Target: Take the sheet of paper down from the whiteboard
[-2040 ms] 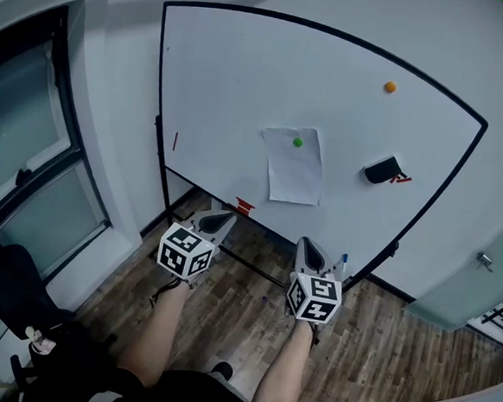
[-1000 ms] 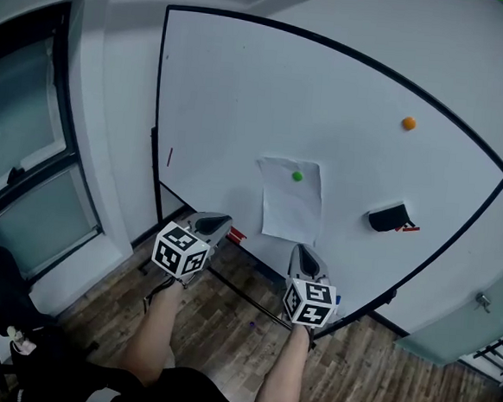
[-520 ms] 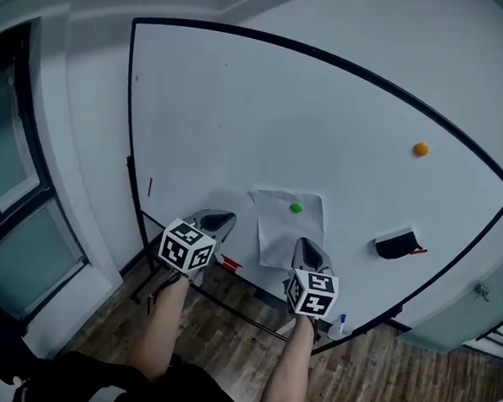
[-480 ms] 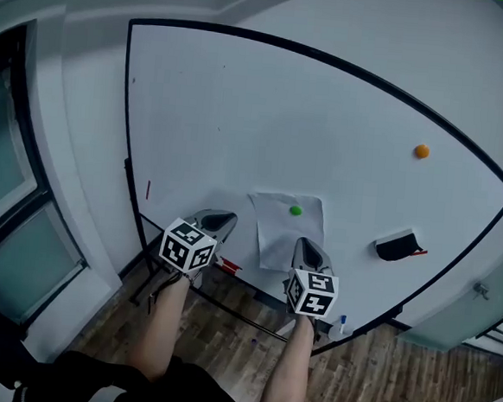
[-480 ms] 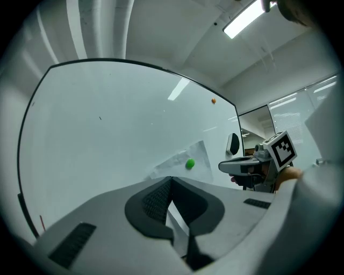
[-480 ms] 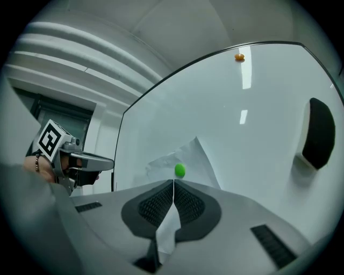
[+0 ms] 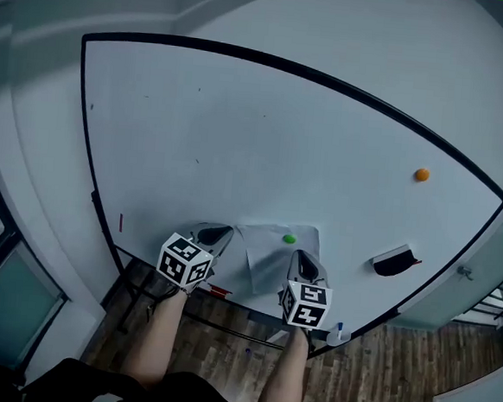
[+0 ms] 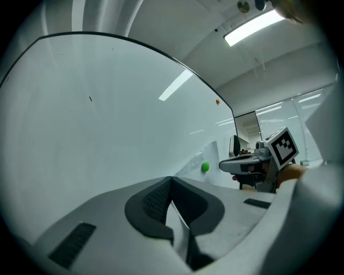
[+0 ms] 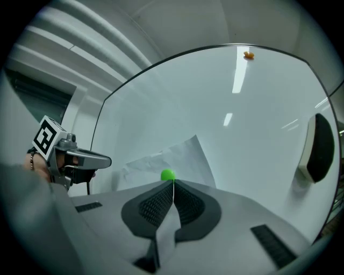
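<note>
While right gripper (image 7: 306, 263) covers paper's (image 7: 269, 258) five-o'clock corner, magnet (image 7: 289, 239) pins it. Left gripper (image 7: 213, 234), right gripper: jaws together, empty.

one large white whiteboard with a black frame (image 7: 239, 134). one white sheet of paper (image 7: 264, 259) on it. two small round magnets: one green magnet (image 7: 289, 239), one orange magnet (image 7: 421, 174). one black eraser block (image 7: 394, 262). one small red item (image 7: 218, 290) on the board's tray. two grey tongs — the left tongs (image 7: 217, 233) and the right tongs (image 7: 303, 259) — each bearing one black-and-white marker cube, so two cubes: the left cube (image 7: 183, 261), the right cube (image 7: 304, 304).
</note>
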`<state>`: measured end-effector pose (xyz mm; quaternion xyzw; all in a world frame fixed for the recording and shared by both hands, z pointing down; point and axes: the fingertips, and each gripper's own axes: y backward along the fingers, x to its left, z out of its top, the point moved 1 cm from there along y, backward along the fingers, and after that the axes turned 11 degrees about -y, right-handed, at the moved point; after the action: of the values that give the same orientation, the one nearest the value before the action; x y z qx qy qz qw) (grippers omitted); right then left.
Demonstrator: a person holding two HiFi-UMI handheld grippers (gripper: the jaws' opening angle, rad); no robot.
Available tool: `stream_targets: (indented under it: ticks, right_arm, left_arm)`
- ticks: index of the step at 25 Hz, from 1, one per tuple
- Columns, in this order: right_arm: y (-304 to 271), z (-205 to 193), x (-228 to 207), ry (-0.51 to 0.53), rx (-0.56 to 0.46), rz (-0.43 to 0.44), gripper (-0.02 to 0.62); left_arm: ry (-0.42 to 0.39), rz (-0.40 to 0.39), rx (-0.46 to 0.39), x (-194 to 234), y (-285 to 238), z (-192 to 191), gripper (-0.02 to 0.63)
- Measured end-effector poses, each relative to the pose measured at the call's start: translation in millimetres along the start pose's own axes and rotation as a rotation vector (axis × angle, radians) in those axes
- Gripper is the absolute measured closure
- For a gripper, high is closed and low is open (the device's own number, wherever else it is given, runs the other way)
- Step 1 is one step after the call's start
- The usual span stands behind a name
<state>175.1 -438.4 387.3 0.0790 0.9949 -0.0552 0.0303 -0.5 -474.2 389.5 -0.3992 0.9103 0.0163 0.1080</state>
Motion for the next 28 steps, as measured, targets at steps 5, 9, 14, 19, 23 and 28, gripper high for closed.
stream_targets:
  ticks: [5,9,14,19,23,28]
  right_arm:
    - [-4,3,-3,-0.012,-0.018,-0.084,0.571]
    - [-4,-4,3,-0.021,-0.015,-0.122,0.571]
    - [2,-10,10,-0.035,-0.019,-0.166,0.571]
    - [4,-17,11,-0.057,-0.025,-0.188,0.571]
    - [4,-14,5,-0.054,-0.033,-0.197,0.571]
    - [1,-7,4,-0.055,-0.054,-0.183,0.571]
  left_arm:
    - [-0.002,-0.066,-0.010,8,-8,-7,0.586]
    - [0.008,-0.103,-0.018,14,-9,-16,0.586]
    - [0.006,-0.153,-0.026,14,-11,-20,0.585]
    - [-0.014,-0.196,-0.030,8,-17,-15,0.584]
    - [0.001,-0.208,-0.049,6,-23,-13,0.584]
    - [0.010,-0.221,-0.047,6,-29,-16,0.497]
